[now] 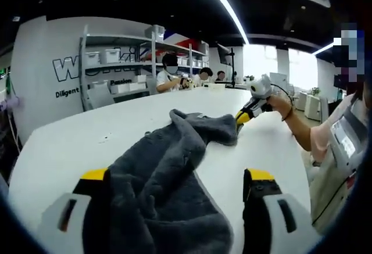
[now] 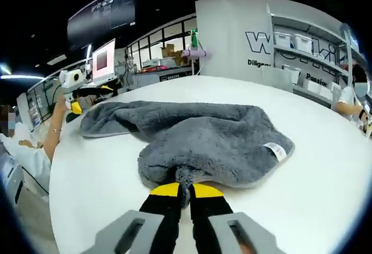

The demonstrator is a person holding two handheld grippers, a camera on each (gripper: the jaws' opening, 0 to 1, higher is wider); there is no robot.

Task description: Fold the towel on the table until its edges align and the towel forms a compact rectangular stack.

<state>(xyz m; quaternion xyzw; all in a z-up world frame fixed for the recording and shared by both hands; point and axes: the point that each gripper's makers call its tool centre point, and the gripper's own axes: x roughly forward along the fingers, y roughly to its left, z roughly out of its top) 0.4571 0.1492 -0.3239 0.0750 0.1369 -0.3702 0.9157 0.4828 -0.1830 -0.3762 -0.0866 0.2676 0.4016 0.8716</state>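
Grey towel (image 2: 197, 138) lies bunched on the white bench (image 2: 314, 201), right gripper (image 2: 186, 195) fingers pinched tight on its near edge, left gripper (image 1: 174, 193) fingers spread wide around cloth; uneven pulling could skew the fold.

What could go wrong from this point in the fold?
1. The right gripper pinches only a small tuft of the towel; the edge may slip out mid-fold.
2. The left gripper's fingers stand open with towel bunched between them, so that corner seems unsecured and edges may misalign.
3. The towel lies rumpled, risking an uneven stack.
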